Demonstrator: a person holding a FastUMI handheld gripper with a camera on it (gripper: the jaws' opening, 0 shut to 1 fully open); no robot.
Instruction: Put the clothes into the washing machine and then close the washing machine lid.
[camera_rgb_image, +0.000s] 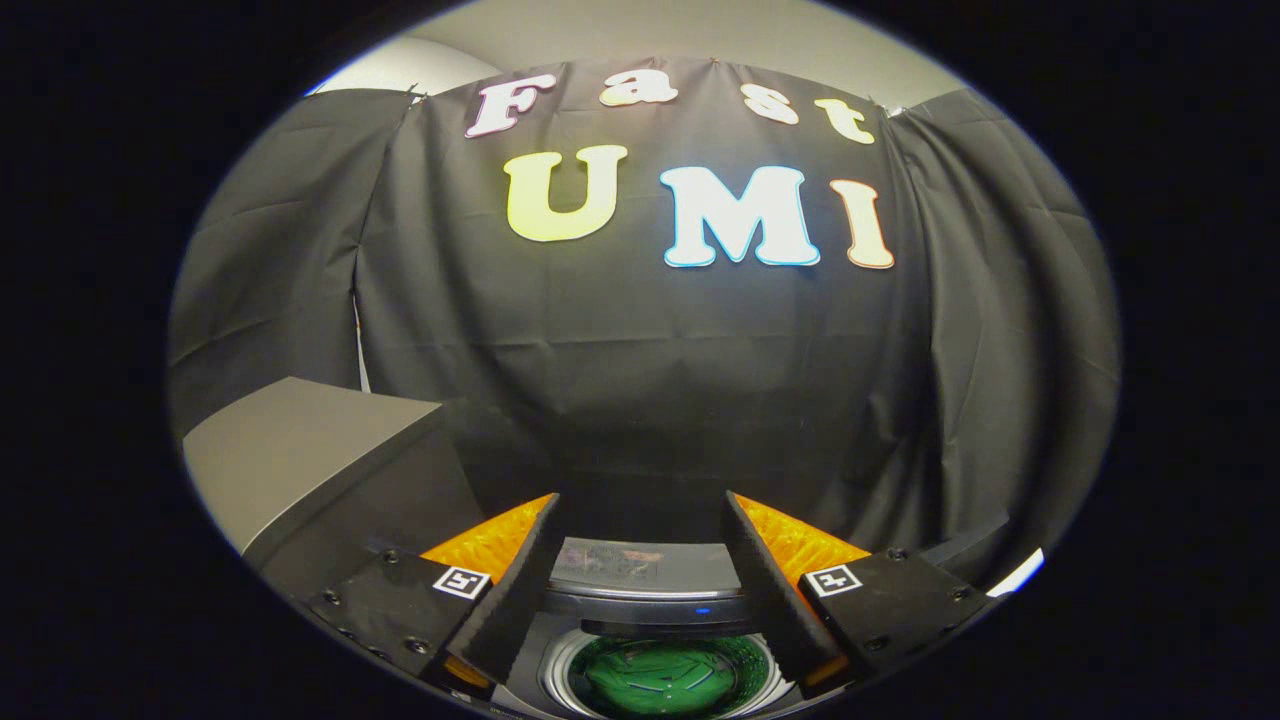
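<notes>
Washing machine (640, 610) sits directly below us, its top opening seen between and beneath our two fingers. We look down into the round drum (664, 677), whose inside shows a glossy green sheen with pale streaks; whether that is fabric or only a reflection we cannot tell. Just beyond the drum mouth runs the machine's grey control panel (625, 568), with a small blue light (703, 610) glowing on the dark strip below it. Our gripper (640, 560) is spread wide, its dark foam pads (515, 600) angled apart with orange ribbed backs showing behind them, and nothing sits between the pads; they hold nothing and touch nothing. Each finger carries a small square black-and-white marker (461, 582) near its base. To the left of the left finger, a grey slanted panel (290, 455) with a dark underside rises beside the machine; we cannot say for sure that it is the raised lid. Behind everything hangs the booth's black cloth wall (620, 350), draped in folds.
</notes>
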